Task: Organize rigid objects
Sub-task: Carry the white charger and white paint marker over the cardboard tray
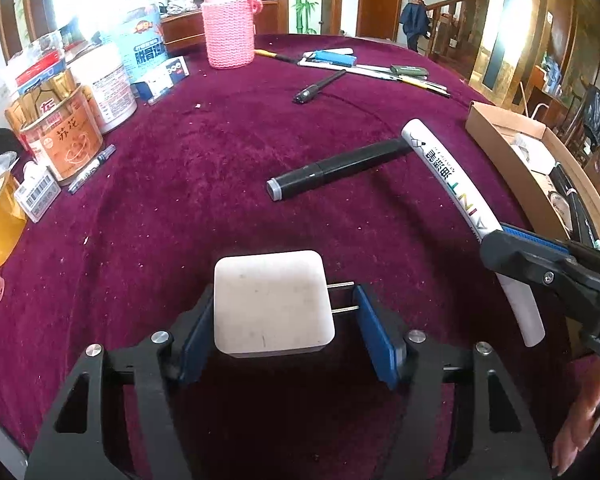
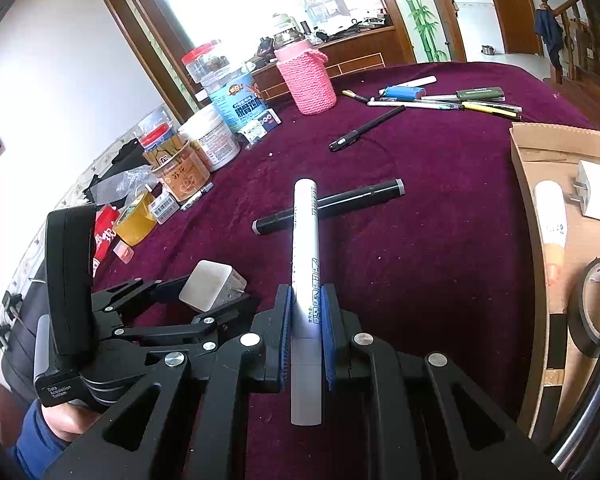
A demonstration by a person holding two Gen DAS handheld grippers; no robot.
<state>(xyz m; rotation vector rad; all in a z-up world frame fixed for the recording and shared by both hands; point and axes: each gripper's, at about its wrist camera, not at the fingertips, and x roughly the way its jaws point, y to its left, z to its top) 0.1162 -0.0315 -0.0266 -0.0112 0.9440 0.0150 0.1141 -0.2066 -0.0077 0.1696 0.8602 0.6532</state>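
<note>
Right wrist view: right gripper [image 2: 305, 312] is clamping white marker [image 2: 306, 240]; left gripper [image 1: 276, 320] is straddling charger [image 1: 272, 304], unclamped; cardboard box [image 2: 524, 184] is holding several items; pens remaining.

Right gripper [image 2: 305, 312] is clamping a white marker [image 2: 306, 240], its tip sticking out over a black marker [image 2: 328, 206] lying on the maroon tablecloth [image 2: 440, 240]. Left gripper [image 2: 216, 300] is straddling a white charger [image 2: 210, 284].

Plenty of bare maroon tablecloth [image 1: 204, 184] in the middle, so that's the easy lane. Only a black marker [image 1: 336, 168] lies across it. Left edge is jammed with cans and jars [image 1: 100, 80], plus a pink knitted bottle [image 1: 229, 28] further back. Pens [image 1: 376, 68] clutter the far side, and a cardboard box [image 2: 528, 200] walls off the right.
</note>
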